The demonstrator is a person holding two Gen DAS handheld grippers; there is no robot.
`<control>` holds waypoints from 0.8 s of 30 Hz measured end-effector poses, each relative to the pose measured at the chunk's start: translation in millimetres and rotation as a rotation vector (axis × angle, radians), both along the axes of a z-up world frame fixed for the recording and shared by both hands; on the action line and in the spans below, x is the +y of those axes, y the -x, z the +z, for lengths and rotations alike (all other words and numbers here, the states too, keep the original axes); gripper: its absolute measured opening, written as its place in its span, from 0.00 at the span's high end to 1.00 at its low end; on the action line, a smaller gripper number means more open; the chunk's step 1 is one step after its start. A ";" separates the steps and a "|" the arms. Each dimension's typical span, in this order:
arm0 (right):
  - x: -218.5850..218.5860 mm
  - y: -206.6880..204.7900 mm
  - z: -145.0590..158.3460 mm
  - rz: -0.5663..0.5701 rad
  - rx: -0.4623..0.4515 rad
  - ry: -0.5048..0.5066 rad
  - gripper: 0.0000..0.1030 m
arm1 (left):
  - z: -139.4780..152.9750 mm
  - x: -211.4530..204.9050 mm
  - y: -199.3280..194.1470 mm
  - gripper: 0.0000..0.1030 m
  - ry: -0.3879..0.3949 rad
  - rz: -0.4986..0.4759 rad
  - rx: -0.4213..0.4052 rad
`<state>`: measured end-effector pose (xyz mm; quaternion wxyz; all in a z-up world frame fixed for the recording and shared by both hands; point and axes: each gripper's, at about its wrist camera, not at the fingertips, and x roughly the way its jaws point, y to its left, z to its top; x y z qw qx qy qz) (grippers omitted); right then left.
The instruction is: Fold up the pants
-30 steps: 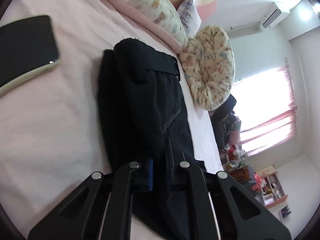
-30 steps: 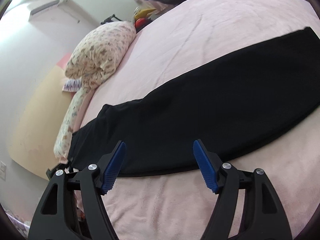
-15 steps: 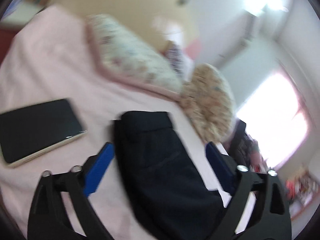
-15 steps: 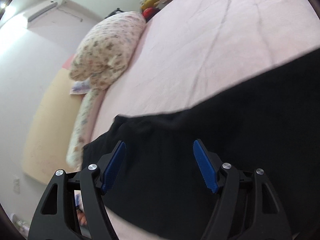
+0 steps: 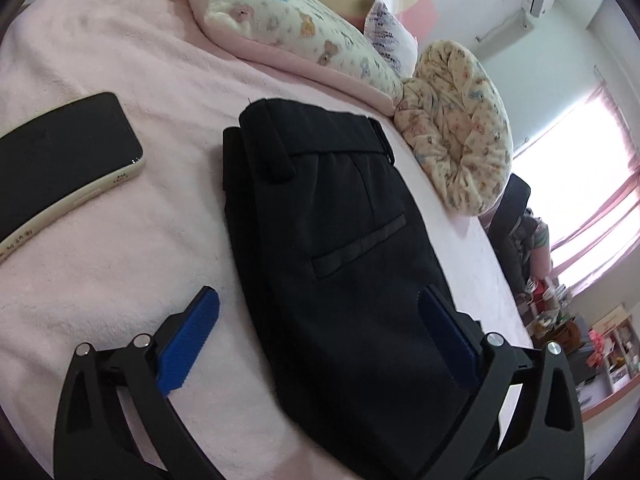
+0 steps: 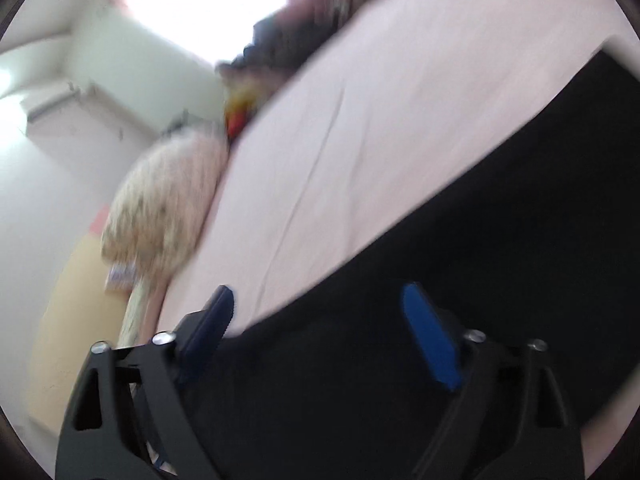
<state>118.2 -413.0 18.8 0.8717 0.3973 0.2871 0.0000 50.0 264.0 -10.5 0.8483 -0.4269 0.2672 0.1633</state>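
A pink bed (image 5: 100,60) fills both views. Black pants (image 5: 340,248) lie on it at centre frame in the left view, waistband toward the floral pillows (image 5: 460,128); only this view shows the phone (image 5: 60,160) at left, its edge print too small to read. The left gripper (image 5: 320,332) is spread wide, having let go of the fabric it pinched a second ago. The blurred right view shows the leg (image 6: 480,260); the right gripper (image 6: 320,316) stays spread.

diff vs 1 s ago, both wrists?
Left tongs let go of the pants: shut on the fabric before, now open above the waist end. Right tongs, open throughout, moved in over the pant leg. Phone, pillows and pants look unmoved on the bed.
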 end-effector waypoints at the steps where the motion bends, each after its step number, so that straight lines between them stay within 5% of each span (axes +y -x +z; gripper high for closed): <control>1: -15.0 10.7 1.1 -0.050 -0.010 0.020 0.13 | 0.4 1.4 0.9 0.03 -0.005 -0.001 0.000; 5: -90.5 45.3 -21.3 -0.265 0.125 0.010 0.15 | -0.9 -0.2 -2.3 0.03 -0.031 -0.004 0.008; 6: -105.2 51.6 -28.7 -0.261 0.125 -0.044 0.28 | -0.2 -8.7 -2.8 0.02 -0.040 -0.005 0.012; 8: -126.8 74.5 -30.7 -0.275 0.067 -0.159 0.31 | 0.2 -11.9 -6.9 0.02 -0.060 -0.006 0.021; 11: -139.3 124.3 -15.6 -0.428 -0.115 -0.150 0.17 | -0.7 -14.4 -5.6 0.02 -0.077 0.005 0.024; 13: -146.8 141.5 -18.8 -0.495 -0.113 -0.161 0.17 | -0.5 -14.8 -9.0 0.02 -0.086 0.010 0.028; 17: -159.6 148.4 -40.2 -0.544 -0.048 -0.247 0.24 | -0.6 -15.3 -10.3 0.02 -0.099 0.014 0.030; 24: -161.0 142.5 -42.8 -0.514 -0.088 -0.258 0.23 | 0.0 -0.5 4.7 0.02 -0.017 0.061 -0.068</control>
